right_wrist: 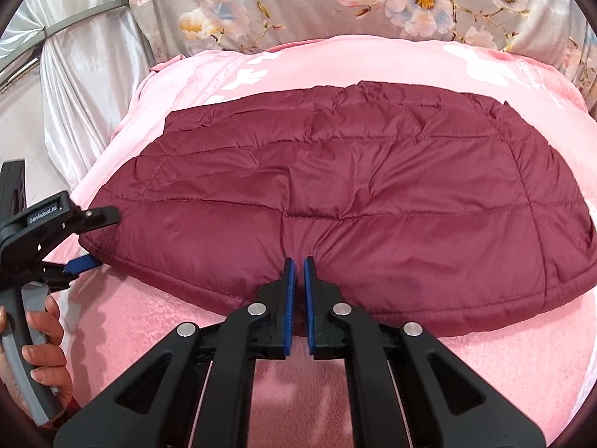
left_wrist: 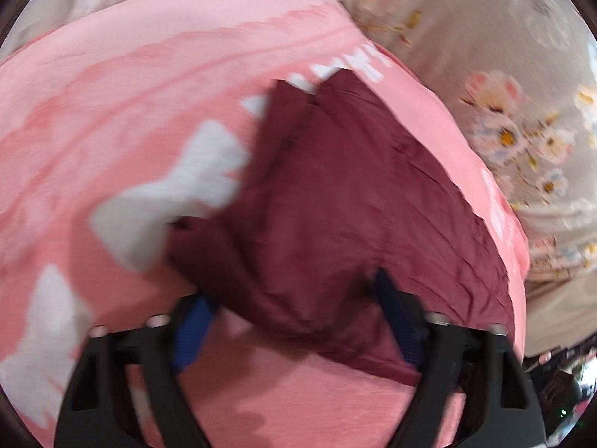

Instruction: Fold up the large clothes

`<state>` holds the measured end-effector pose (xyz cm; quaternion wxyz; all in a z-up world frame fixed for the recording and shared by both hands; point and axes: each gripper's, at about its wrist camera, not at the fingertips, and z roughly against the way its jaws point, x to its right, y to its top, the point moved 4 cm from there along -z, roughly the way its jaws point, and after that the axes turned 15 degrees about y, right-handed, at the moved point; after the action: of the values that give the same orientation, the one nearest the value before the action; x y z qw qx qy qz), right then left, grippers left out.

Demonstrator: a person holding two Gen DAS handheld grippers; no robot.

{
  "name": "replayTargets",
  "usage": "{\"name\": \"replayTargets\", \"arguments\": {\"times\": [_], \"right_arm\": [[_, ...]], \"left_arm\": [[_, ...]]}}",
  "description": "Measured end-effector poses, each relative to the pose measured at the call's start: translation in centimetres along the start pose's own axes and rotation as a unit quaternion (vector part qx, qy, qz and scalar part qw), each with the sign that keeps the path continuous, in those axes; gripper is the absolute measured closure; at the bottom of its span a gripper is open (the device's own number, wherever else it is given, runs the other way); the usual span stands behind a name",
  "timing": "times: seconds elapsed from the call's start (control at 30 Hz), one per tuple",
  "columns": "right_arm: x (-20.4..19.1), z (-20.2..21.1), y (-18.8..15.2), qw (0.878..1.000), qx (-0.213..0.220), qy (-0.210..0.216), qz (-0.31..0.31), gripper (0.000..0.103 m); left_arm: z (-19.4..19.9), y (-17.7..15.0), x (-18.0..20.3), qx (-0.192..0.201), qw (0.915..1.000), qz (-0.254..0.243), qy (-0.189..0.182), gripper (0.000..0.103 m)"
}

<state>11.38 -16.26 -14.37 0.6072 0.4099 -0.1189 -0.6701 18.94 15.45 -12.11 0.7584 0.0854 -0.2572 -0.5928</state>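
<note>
A maroon quilted jacket [right_wrist: 335, 201] lies folded flat on a pink blanket [right_wrist: 149, 336]. My right gripper [right_wrist: 299, 261] is shut on the jacket's near edge, pinching a fold of fabric between its blue pads. My left gripper [right_wrist: 87, 240] shows at the left of the right wrist view, jaws wide open around the jacket's left corner, one finger over it and one under. In the blurred left wrist view the jacket [left_wrist: 335, 205] lies between the spread fingers of that gripper [left_wrist: 294, 310].
The pink blanket [left_wrist: 112, 93] with white print covers a bed with a grey floral sheet [right_wrist: 298, 3]. A silvery curtain [right_wrist: 74, 74] hangs at the left. A hand [right_wrist: 44, 347] holds the left gripper's handle.
</note>
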Motion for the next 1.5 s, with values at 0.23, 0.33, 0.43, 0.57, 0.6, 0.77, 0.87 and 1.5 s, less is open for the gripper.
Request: {"name": "replayTargets", "arguments": {"times": [0.23, 0.33, 0.43, 0.57, 0.6, 0.77, 0.87, 1.5], "right_arm": [[0.6, 0.6, -0.3, 1.0, 0.005, 0.006, -0.024, 0.099], [0.9, 1.4, -0.7, 0.999, 0.0, 0.02, -0.041, 0.098], [1.0, 0.9, -0.9, 0.998, -0.009, 0.035, -0.057, 0.098], [-0.3, -0.3, -0.9, 0.994, -0.021, 0.083, -0.069, 0.1], [-1.0, -0.9, -1.1, 0.992, -0.027, 0.106, -0.068, 0.1], [-1.9, -0.5, -1.2, 0.988, -0.03, 0.141, -0.059, 0.102], [0.2, 3.3, -0.8, 0.99, -0.005, 0.124, -0.068, 0.1], [5.5, 19.7, 0.1, 0.99, 0.123, -0.044, -0.045, 0.055]], "left_arm": [[4.9, 0.4, 3.9, 0.072, 0.9953, -0.065, 0.0, 0.092], [8.3, 1.0, 5.7, 0.1, 0.9904, -0.091, -0.028, 0.095], [10.8, 0.8, 7.8, 0.116, 0.9847, -0.12, -0.048, 0.096], [14.4, -0.1, 10.8, 0.148, 0.9734, -0.157, -0.077, 0.097], [15.4, -0.6, 11.4, 0.156, 0.9696, -0.169, -0.083, 0.097], [16.0, -3.4, 16.7, 0.147, 0.9551, -0.234, -0.107, 0.097], [14.4, -5.3, 20.4, 0.126, 0.9475, -0.276, -0.102, 0.095], [11.0, -9.7, 23.7, 0.086, 0.9569, -0.277, -0.022, 0.024]]}}
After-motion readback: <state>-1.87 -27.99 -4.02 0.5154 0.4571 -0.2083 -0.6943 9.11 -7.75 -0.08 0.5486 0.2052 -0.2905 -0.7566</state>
